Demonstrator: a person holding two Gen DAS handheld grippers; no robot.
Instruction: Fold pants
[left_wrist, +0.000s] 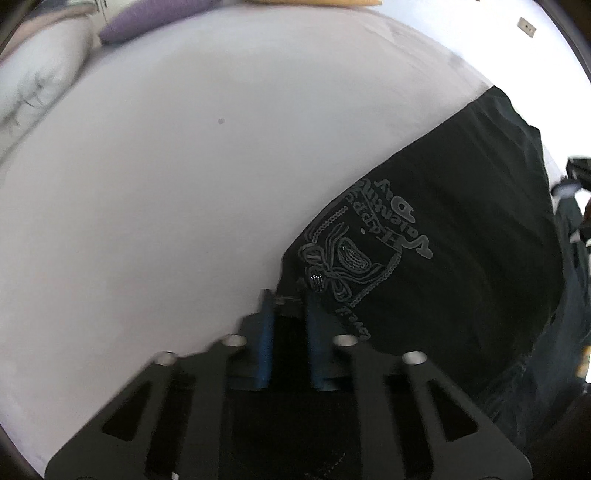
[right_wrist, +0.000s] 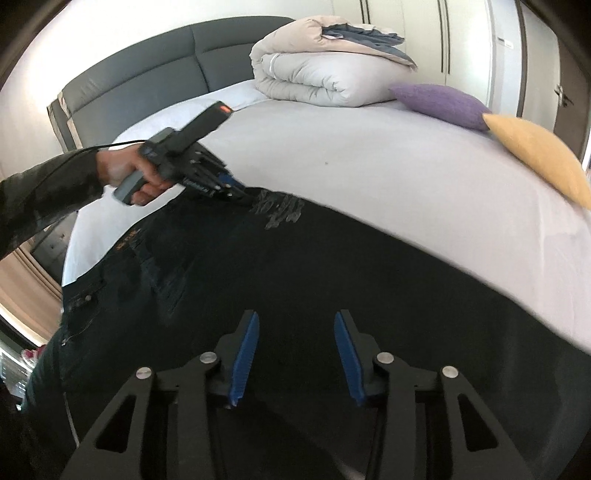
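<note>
At the left of the right wrist view, a person's hand (right_wrist: 127, 177) in a dark sleeve (right_wrist: 40, 199) drove the left gripper (right_wrist: 245, 199) down onto the far edge of the black pants (right_wrist: 295, 280), beside the pale printed design (right_wrist: 282, 210). Its blue fingers (left_wrist: 264, 332) were clenched on a pinch of that edge, cloth bunched between the pads. The pants lay spread flat across the near part of the bed, waistband and button toward the left. Further right and nearer, the right gripper (right_wrist: 293, 325) hung over the dark cloth with its jaws apart and nothing pressed between them.

The fabric looked like soft denim: limp, moderately heavy, not slippery, likely to sag and drag unless lifted at two points. Good holds would be the outer edge, as the left already had, with a matching pinch further along for the right.

The pale grey bedsheet (right_wrist: 369, 158) was smooth and bare around the garment. Behind stood a grey padded headboard (right_wrist: 147, 70), a folded duvet (right_wrist: 325, 70), a purple cushion (right_wrist: 439, 103), a yellow cushion (right_wrist: 539, 155), and white wardrobe doors (right_wrist: 465, 40).
</note>
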